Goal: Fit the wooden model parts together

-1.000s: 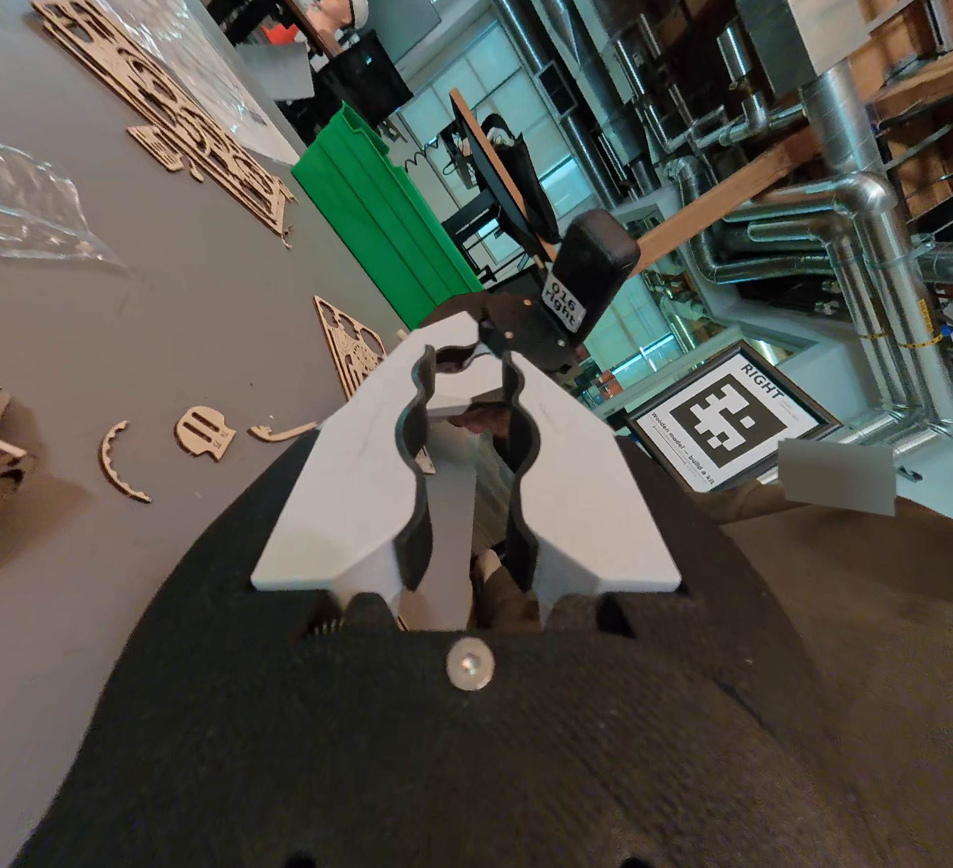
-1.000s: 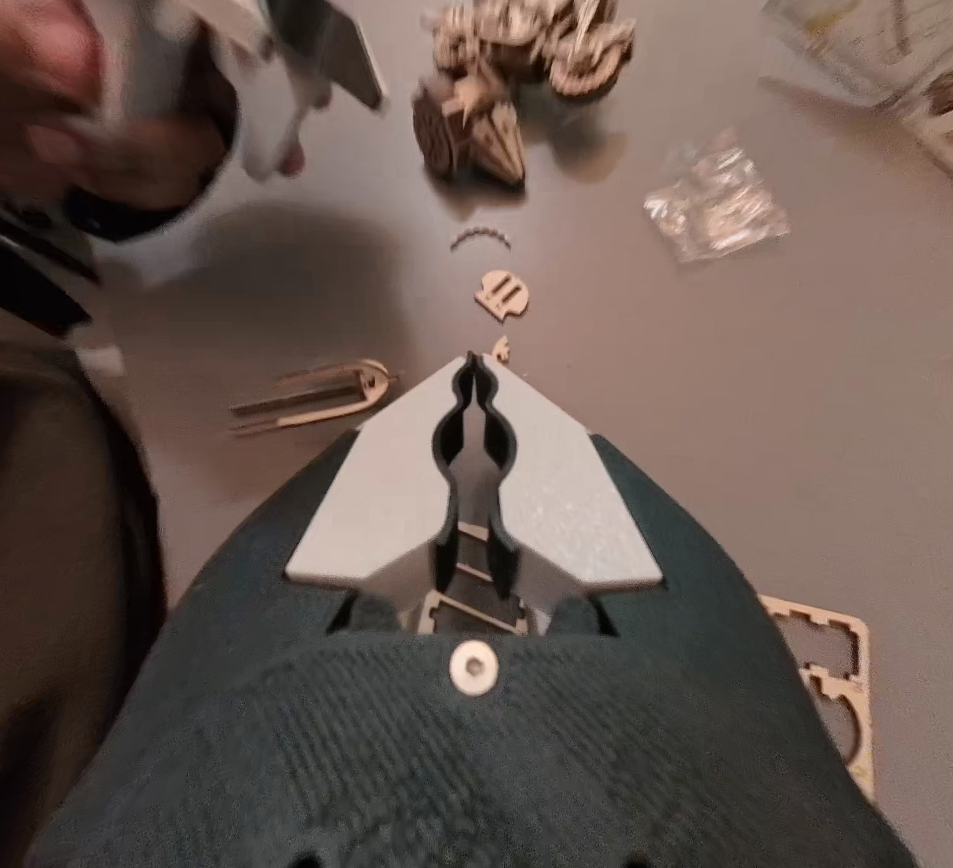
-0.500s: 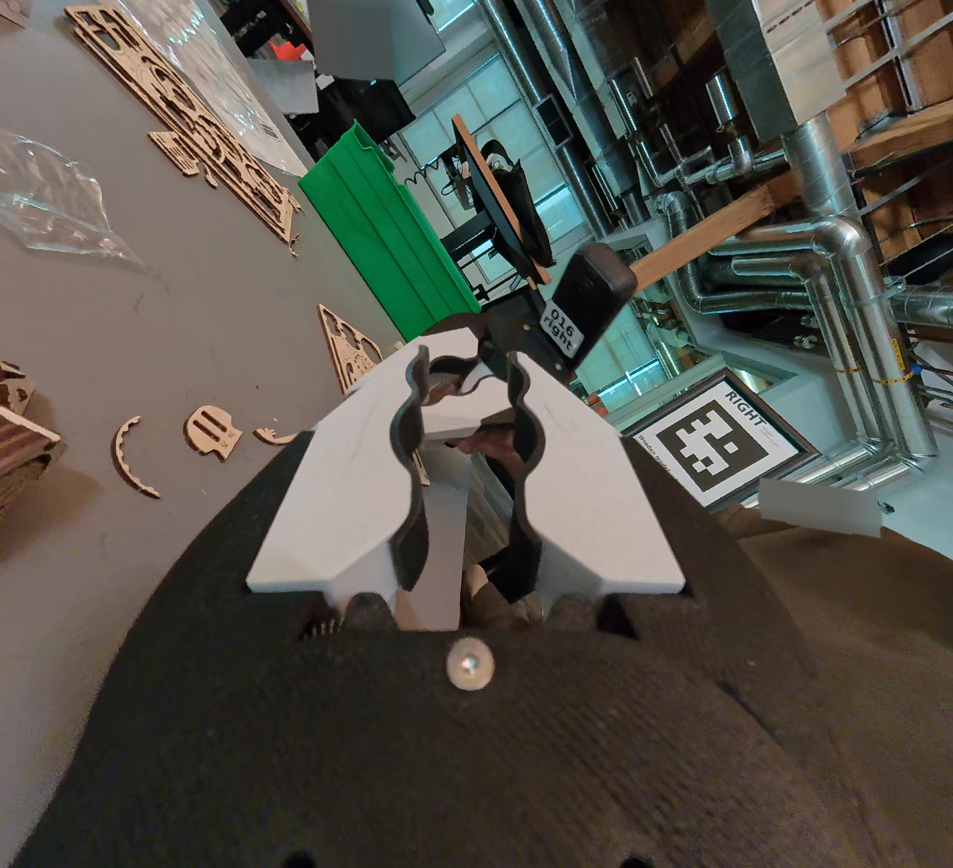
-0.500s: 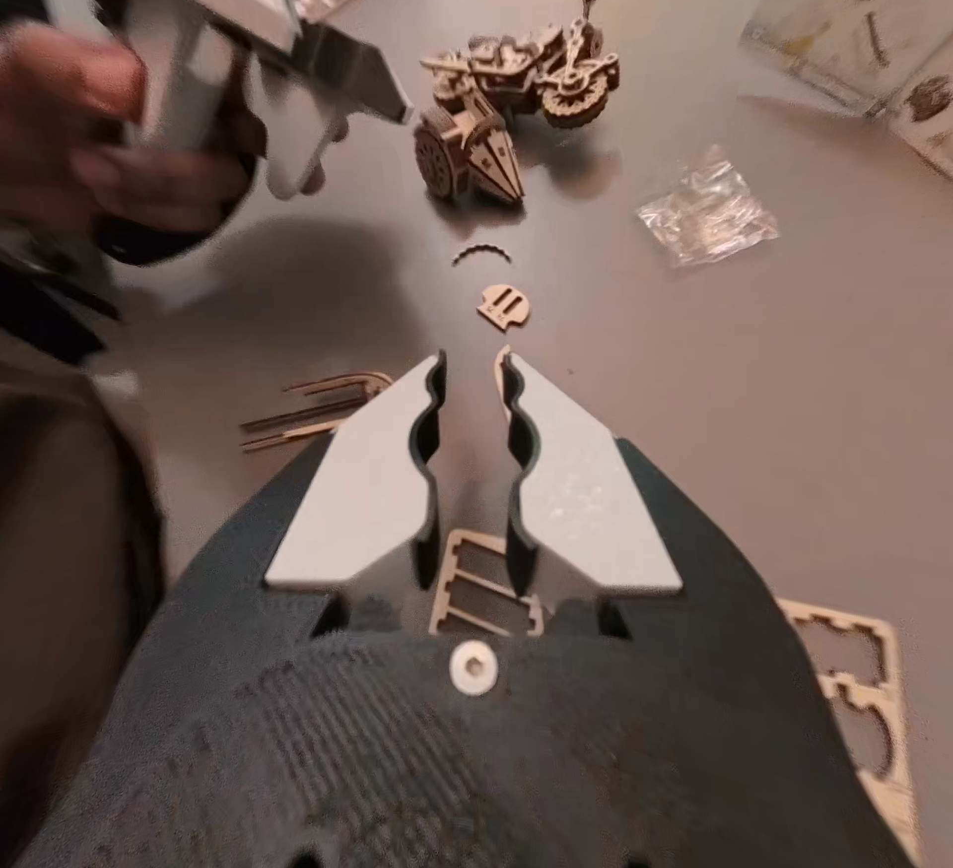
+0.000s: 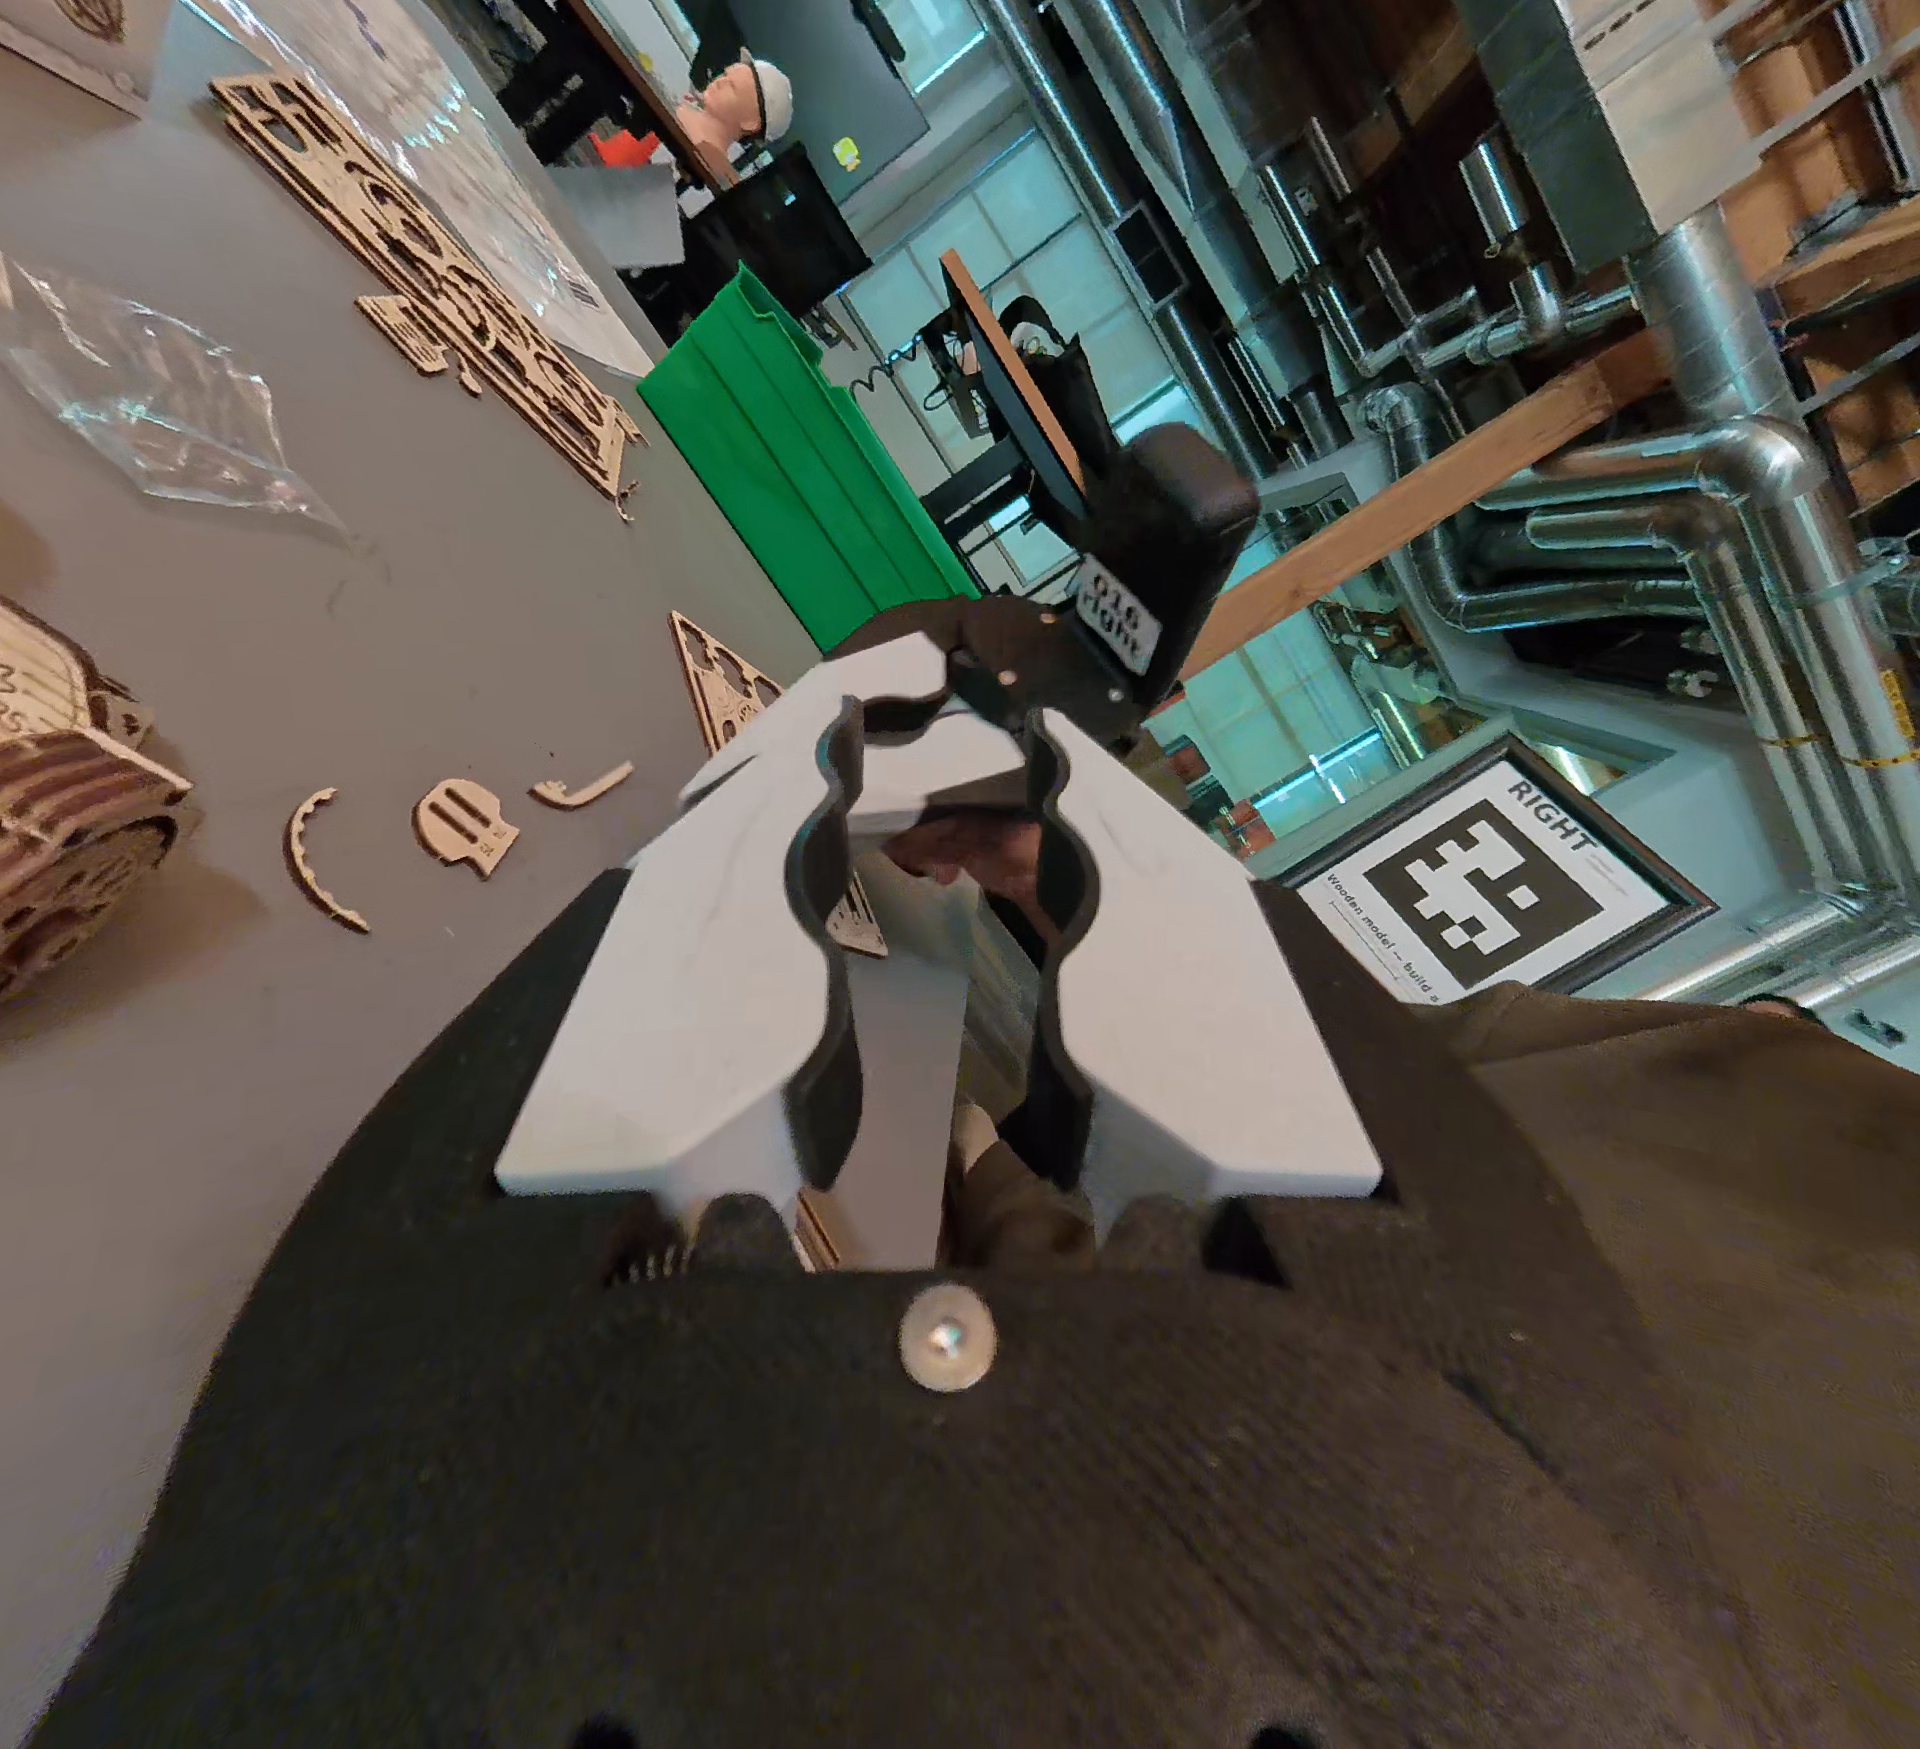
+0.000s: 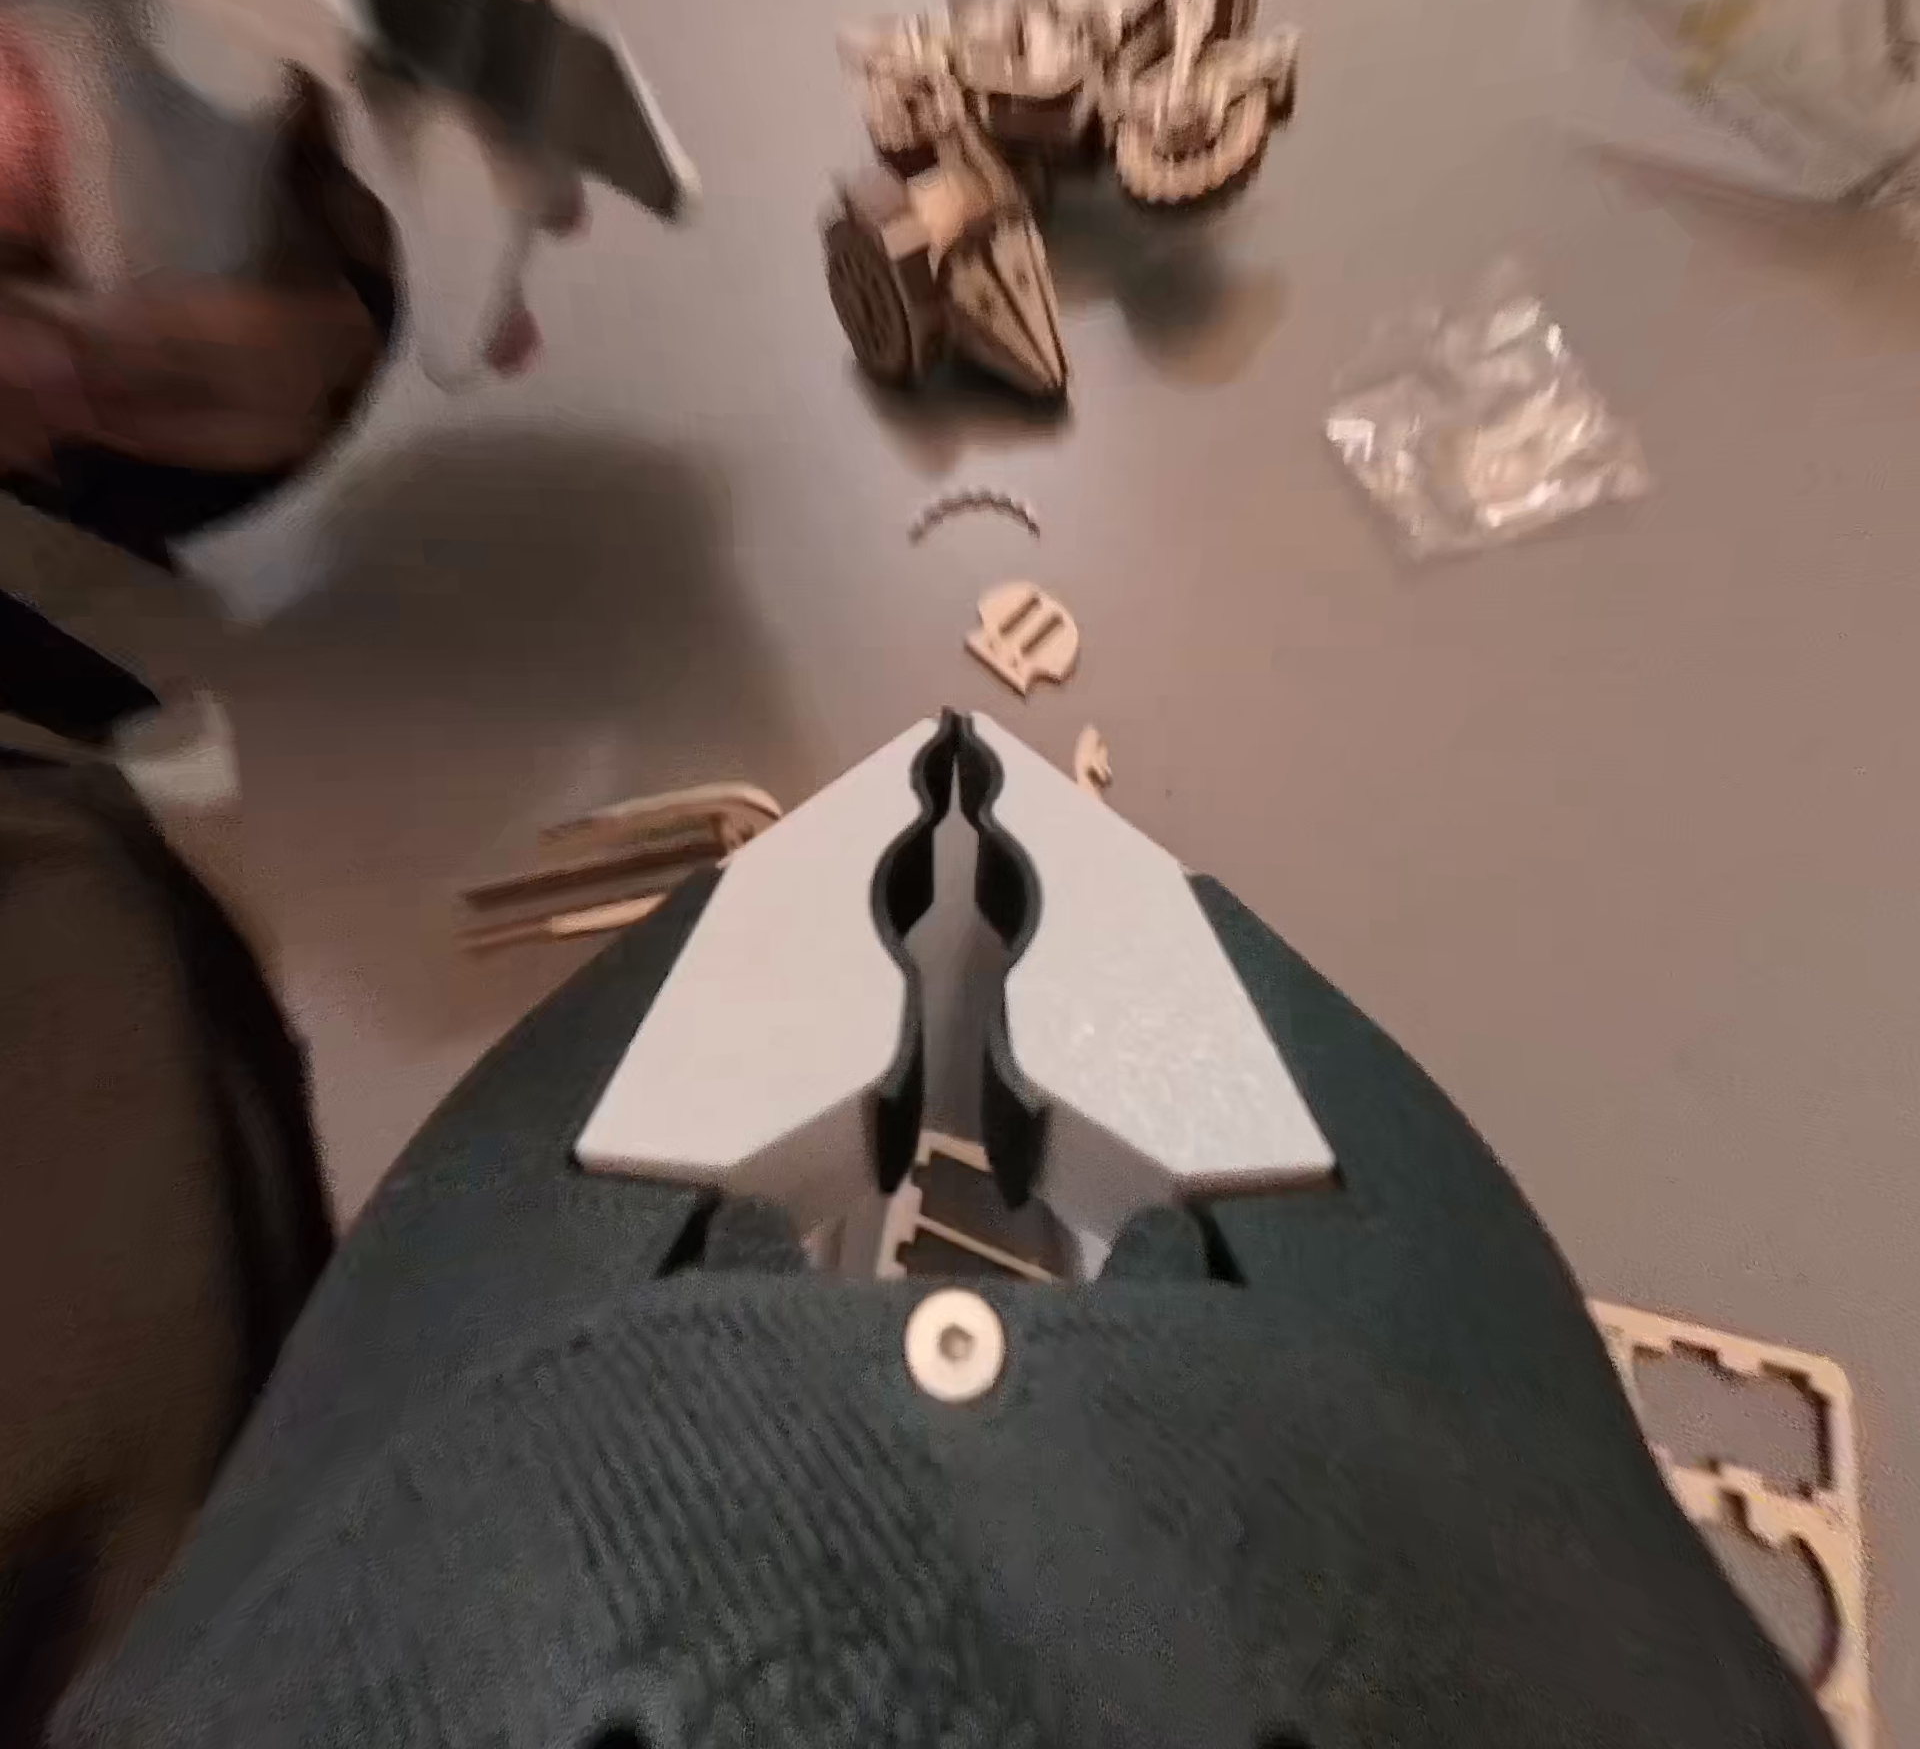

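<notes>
Loose wooden parts lie on the grey table [image 6: 1351, 816]: a toothed arc [image 6: 974, 515], a slotted round piece [image 6: 1023, 639], a small hook piece [image 6: 1091, 757] and a forked piece [image 6: 634, 858]. A partly built wooden model [image 6: 1091, 99] with a sidecar body [image 6: 945, 286] stands farther off. My right gripper [image 6: 948, 723] is shut with nothing visible between its tips, just left of the hook piece. My left gripper [image 5: 940, 723] is open and empty, raised above the table and pointing at the right gripper's black body [image 5: 1049, 671]. It shows blurred in the right wrist view [image 6: 499, 58], held by a hand.
A clear plastic bag [image 6: 1486, 442] lies right of the model. A cut-out wooden frame sheet [image 6: 1766, 1450] lies at the lower right, and another sheet [image 5: 416, 276] at the far side. A triangular wooden piece [image 5: 727, 676] lies near the table edge. A green bin [image 5: 790, 463] stands beyond the table. One gripper's finger ends stand about 10 cm off the other's. About 7 cm separates my right fingertips from the toothed arc [image 6: 974, 515].
My right gripper was shut a second ago, open half a second ago, and is shut again now; its view is blurred by motion. My left gripper stays open and has shifted only slightly.
</notes>
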The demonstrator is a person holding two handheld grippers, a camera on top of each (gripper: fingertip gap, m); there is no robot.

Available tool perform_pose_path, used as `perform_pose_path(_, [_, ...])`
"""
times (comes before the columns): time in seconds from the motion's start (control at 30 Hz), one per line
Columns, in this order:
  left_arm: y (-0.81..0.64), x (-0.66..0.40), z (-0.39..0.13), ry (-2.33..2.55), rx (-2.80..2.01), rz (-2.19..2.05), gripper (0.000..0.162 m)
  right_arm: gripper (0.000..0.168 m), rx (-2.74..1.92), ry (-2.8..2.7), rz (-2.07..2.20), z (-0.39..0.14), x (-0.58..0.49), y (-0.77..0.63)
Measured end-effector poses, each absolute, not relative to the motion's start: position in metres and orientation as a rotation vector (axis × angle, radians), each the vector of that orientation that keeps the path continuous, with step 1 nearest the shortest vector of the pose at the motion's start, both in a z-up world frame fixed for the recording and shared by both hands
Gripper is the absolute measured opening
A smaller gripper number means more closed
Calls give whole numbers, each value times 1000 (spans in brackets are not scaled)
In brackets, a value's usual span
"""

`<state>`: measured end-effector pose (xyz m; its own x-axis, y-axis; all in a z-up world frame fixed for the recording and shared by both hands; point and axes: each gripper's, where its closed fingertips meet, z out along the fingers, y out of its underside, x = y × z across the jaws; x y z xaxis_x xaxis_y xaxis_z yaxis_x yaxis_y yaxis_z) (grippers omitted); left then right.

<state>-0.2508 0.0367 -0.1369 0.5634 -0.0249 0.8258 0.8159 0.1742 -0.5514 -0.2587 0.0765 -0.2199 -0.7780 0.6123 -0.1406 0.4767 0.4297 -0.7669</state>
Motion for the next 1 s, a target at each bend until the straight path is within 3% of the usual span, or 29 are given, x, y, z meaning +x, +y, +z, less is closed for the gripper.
perform_pose_path(0.1, [32,-252,-136,-791,-1258,-665,30,0,-989,-2411,1516,-188,-257,76])
perform_pose_path(0.37, [31,-252,-137,-802,-1240,-692,30,0,-1016,-2344,1708,-169,-255,79])
perform_pose_path(1.0, [37,-243,-137,-788,-1249,-779,30,0,-1063,-2350,1815,-171,-254,83])
